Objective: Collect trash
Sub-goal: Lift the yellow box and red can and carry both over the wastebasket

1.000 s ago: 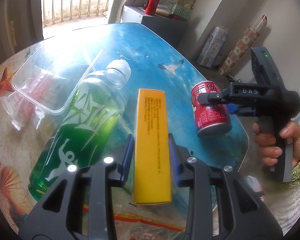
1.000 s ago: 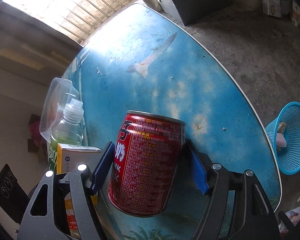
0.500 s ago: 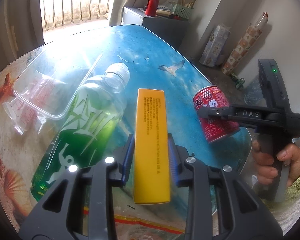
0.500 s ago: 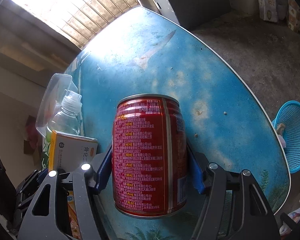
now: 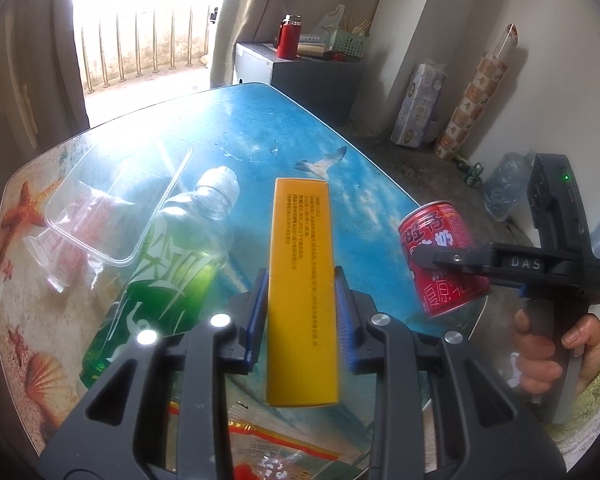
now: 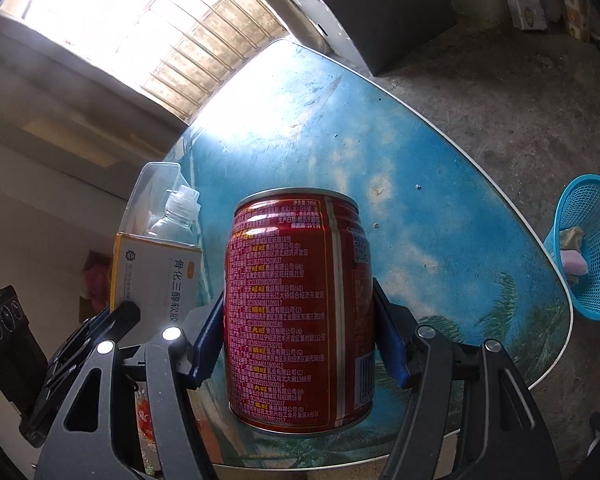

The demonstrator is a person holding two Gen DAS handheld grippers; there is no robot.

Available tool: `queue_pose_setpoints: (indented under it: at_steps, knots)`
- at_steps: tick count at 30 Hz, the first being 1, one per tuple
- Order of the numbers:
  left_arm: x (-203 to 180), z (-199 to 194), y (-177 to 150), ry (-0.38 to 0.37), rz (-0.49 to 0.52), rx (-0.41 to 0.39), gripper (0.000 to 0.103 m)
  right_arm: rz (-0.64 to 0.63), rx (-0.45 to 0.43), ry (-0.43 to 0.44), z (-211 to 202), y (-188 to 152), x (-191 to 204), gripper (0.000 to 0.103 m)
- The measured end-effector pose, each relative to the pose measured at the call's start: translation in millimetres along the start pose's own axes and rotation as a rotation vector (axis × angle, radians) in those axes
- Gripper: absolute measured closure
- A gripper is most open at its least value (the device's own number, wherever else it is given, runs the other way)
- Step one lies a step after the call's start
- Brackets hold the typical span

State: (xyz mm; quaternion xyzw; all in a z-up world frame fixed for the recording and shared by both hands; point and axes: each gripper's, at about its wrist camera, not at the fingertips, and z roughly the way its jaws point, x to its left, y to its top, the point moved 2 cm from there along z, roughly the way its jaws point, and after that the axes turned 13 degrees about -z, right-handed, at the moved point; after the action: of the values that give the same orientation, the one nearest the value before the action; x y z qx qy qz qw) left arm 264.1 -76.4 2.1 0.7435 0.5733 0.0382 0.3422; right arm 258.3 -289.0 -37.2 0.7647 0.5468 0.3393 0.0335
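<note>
Left gripper [image 5: 300, 312] clamped on yellow box [image 5: 302, 292], blue pads pressed on both long sides, box lifted off the table [image 5: 340, 184]; small dark print down its face, too fine to read here. Right wrist view shows the box's white side with "骨化三醇软胶", rest hidden. Right gripper [image 6: 300, 336] clamped on red can [image 6: 300, 312], held upright over the table, after its jaws closed in a little further; can carries repeated "旺旺" in yellow among pink address lines, plus a barcode. "DAS" on the right gripper body. Green bottle [image 5: 168, 276] lies on the table beside a clear plastic tray [image 5: 116, 204]. Blue basket [image 6: 592, 248] on the floor beyond the table edge, probably some scraps inside.
</note>
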Motion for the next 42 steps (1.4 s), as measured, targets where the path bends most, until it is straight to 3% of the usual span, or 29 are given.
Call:
queue_pose_setpoints:
  at_steps: [18,42]
  knots:
    - [-33.2,-28.9,0.9,0.021,0.105,-0.087,0.074,0.024,-0.055,0.075,-26.7,-10.8,-2.4,0.039]
    - [-76.6,-28.8,-7.0,0.084,0.224,-0.114,0.074,0.046,-0.097,0.127,-46.2,-18.7,-18.9,0.039]
